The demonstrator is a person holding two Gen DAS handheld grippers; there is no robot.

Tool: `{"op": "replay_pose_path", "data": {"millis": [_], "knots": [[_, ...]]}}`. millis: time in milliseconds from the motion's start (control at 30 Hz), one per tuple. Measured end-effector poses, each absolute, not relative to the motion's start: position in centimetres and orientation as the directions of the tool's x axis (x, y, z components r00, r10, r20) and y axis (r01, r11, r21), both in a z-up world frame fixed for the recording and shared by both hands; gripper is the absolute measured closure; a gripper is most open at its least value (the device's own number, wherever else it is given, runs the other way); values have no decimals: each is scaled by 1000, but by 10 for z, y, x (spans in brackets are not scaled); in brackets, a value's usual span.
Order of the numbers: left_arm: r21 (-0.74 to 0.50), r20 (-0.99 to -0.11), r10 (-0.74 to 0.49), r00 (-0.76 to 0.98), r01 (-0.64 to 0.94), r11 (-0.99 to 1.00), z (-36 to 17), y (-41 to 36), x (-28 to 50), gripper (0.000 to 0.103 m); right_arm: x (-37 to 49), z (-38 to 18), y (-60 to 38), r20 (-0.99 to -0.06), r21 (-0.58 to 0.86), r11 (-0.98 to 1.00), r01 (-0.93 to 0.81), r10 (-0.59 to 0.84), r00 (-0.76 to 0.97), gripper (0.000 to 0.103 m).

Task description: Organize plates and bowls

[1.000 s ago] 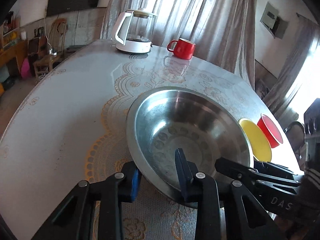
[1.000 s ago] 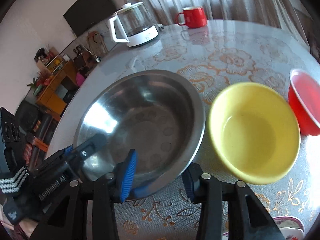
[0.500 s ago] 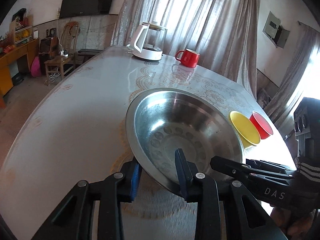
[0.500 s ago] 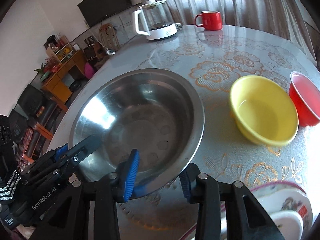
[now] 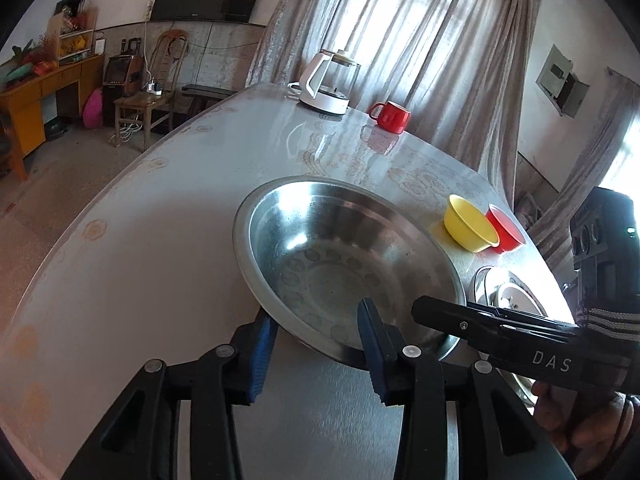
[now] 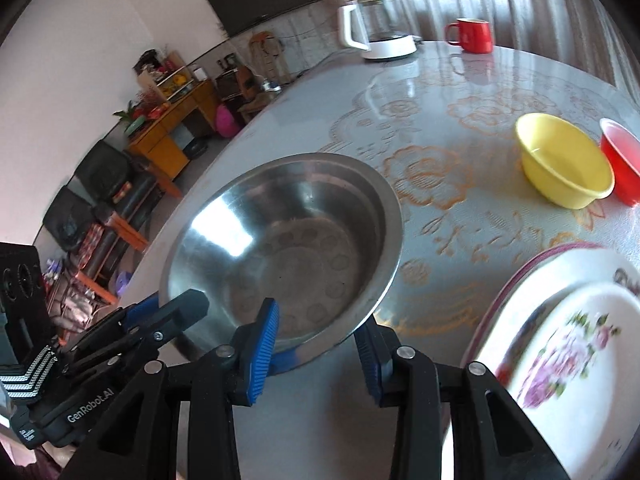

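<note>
While we are sorting the dishes, our left gripper is straddling the near rim of the steel bowl at its 7 o'clock. Its jaws are opening with the rim between them, one pad under the wall and one inside, and we cannot tell whether they are pressing.

The bowl is sitting tilted over the near edge of the table. Being wide and slick, it is probably needing support on two sides.

Our right gripper is grasping the same rim at 5 o'clock, one pad inside and one beneath the lip. At the bowl's 3 o'clock the floral plates are lying stacked. At 2 o'clock the yellow bowl and red bowl are sitting side by side, seemingly grouped by kind.
</note>
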State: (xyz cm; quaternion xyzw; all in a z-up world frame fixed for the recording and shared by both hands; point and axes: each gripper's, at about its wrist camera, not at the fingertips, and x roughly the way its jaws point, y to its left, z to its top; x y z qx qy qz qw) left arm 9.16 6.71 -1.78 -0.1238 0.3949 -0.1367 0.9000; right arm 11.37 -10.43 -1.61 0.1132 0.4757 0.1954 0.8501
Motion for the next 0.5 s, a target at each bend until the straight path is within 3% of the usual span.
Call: {"op": "replay_pose_path", "data": {"millis": [233,333,500], "knots": [[-339,-679,-352,644,150,929,-22,79,66,62,90,-19,-98,-759,403,881,-246,472,447,65],[-328,-670,-337,661,143,934,-20,86,57,53,83,-20,-91,-762,397,879,-264,476,440,64],[-298,-660,-304,687,132,946,-12,98,45,51,74,-15,-99,-749,385,880,-277,474,463,59]]}}
